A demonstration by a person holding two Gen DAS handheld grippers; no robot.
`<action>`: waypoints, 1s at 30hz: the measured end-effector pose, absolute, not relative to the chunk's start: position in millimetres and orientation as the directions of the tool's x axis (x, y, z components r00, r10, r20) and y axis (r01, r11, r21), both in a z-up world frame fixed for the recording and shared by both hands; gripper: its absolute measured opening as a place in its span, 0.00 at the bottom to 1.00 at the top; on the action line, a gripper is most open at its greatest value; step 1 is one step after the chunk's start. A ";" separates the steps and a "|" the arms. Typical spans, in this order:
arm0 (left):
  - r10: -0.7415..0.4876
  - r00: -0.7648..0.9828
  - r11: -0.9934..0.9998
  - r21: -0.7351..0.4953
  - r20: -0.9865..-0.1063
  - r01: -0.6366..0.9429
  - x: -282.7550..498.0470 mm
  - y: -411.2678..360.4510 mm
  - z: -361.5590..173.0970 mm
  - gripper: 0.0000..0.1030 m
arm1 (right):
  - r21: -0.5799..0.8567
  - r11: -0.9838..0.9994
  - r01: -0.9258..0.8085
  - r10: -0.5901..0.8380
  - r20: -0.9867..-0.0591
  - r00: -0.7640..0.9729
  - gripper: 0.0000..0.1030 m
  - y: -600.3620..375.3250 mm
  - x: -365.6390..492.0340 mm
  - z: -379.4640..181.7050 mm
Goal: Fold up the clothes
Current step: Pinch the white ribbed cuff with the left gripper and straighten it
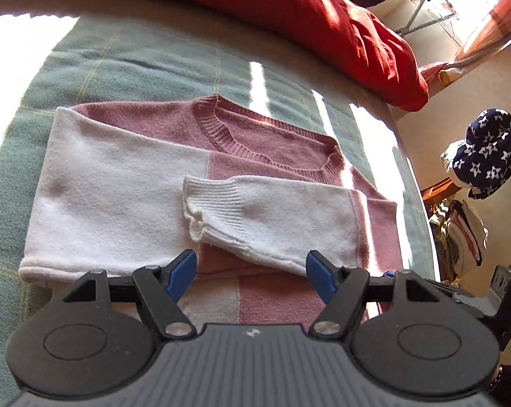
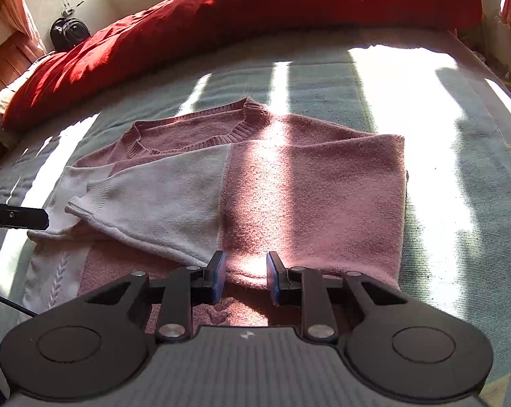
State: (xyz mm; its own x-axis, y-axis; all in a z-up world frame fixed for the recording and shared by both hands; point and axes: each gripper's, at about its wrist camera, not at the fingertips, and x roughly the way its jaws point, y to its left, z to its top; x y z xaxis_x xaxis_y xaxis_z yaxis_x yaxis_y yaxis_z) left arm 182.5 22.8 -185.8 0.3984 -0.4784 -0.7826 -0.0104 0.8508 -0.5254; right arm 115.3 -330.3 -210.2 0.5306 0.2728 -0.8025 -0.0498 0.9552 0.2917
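- Pink-and-white knit sweater (image 1: 174, 183) was lying flat on the bed's green blanket (image 1: 126, 68), both sleeves already folded across the front, the white cuff (image 1: 201, 210) lying on top.
- Left gripper (image 1: 252, 276) hung over the lower part of the sweater with its blue pads wide apart, nothing between them. Right gripper (image 2: 245, 279) had its pads much closer together but still apart, just over the folded pink edge, not pinching anything as far as I could see.
- Risk, I reckoned: grab only the top layer of that edge and the sleeve slides off, wrecking the fold. Loose knit also stretches if one side gets lifted first.
- Red duvet (image 2: 221, 23) was bunched at the far end of the bed, hard sun stripes ran across the blanket, and a star-print cloth (image 1: 489, 149) sat off to the side.
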 end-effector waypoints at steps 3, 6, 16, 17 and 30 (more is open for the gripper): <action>-0.486 0.407 0.814 -0.570 -0.773 -0.111 194.3 29.4 -207.7 0.54 | 0.320 0.946 -0.041 0.293 -0.799 0.525 0.28 -336.2 111.9 -209.8; -0.500 0.400 0.775 -0.603 -0.768 -0.191 203.3 35.0 -228.4 0.46 | 0.325 0.945 -0.035 0.294 -0.797 0.527 0.28 -340.4 110.3 -209.3; -0.482 0.471 0.814 -0.576 -0.739 -0.071 220.8 19.0 -218.4 0.05 | 0.335 0.942 -0.002 0.283 -0.793 0.540 0.28 -345.5 112.1 -208.6; -0.474 0.484 0.823 -0.565 -0.736 -0.053 221.7 17.7 -213.7 0.05 | 0.333 0.943 0.001 0.279 -0.792 0.543 0.28 -345.5 112.6 -207.7; -0.338 0.449 0.916 -0.398 -0.827 -0.043 213.9 28.1 -208.3 0.16 | 0.181 0.981 0.066 0.116 -0.827 0.550 0.32 -359.7 115.6 -213.9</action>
